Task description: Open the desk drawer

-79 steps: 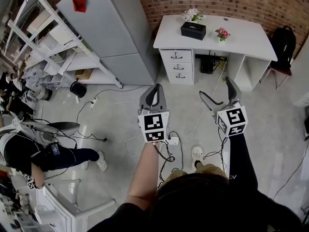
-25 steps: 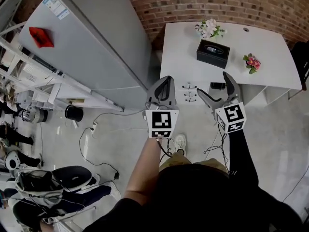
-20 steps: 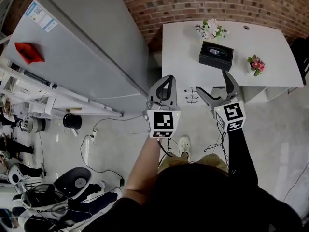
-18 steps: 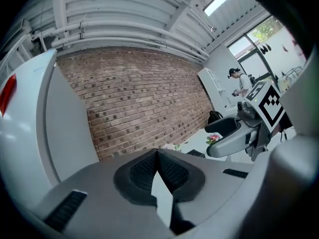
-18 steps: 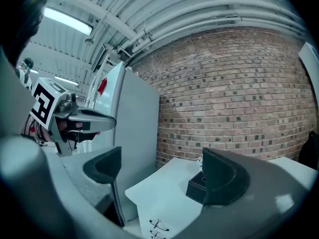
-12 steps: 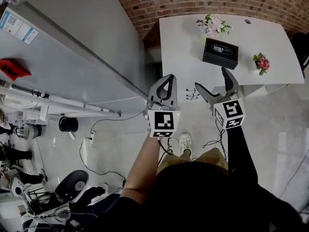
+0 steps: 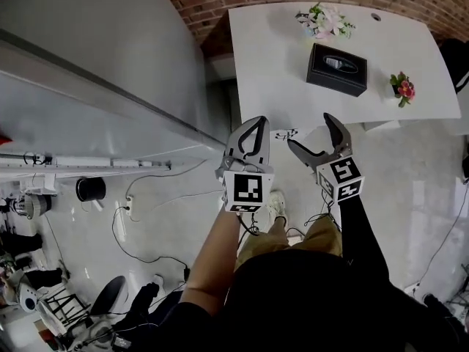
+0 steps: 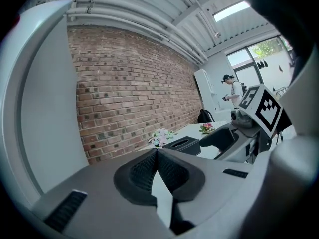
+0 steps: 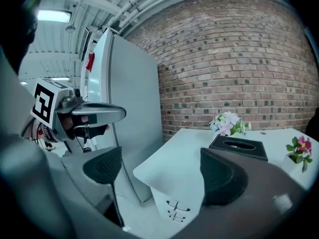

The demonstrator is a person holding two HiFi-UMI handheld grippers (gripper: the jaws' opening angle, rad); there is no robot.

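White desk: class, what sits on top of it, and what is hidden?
On the white desk stand a black tissue box, a pale flower bunch and a small pink flower pot. The box's contents are covered.

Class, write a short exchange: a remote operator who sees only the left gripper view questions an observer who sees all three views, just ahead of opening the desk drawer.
Operator: My view shows only the top of the desk. Where are the drawers?
Observer: The right gripper view shows three drawer handles stacked one above another on the front of the desk.
Operator: Is the right gripper ready to take one?
Observer: In its own view the right gripper has its fingers wide apart, with nothing between them.
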